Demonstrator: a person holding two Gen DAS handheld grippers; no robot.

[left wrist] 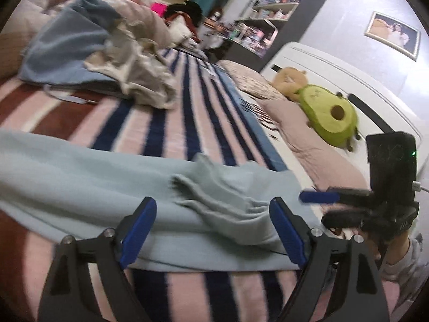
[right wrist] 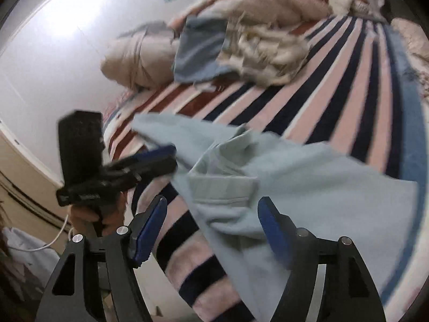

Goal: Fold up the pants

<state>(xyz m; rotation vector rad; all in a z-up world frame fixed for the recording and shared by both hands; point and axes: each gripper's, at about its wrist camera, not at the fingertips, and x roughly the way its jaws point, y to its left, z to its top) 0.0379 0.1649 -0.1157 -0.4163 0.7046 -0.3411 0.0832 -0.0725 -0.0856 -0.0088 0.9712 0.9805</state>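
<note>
Light blue pants point(left wrist: 112, 177) lie spread across the striped blanket point(left wrist: 187, 123) on the bed, with a bunched fold near the middle. My left gripper point(left wrist: 214, 230) is open, its blue pads on either side of the pants' near edge, just above the cloth. In the right wrist view the pants point(right wrist: 308, 187) lie with the waistband folded over. My right gripper point(right wrist: 211, 230) is open over the waistband area. Each gripper shows in the other's view: the right one point(left wrist: 319, 197) at the pants' right end, the left one point(right wrist: 161, 154) at their left edge.
A heap of clothes point(left wrist: 128, 61), blue and cream, lies further up the bed. An avocado plush point(left wrist: 327, 112) and a bear rest on pink pillows by the white headboard point(left wrist: 335, 64). Shelves point(left wrist: 273, 13) stand beyond. A white wall point(right wrist: 53, 40) borders the bed's far side.
</note>
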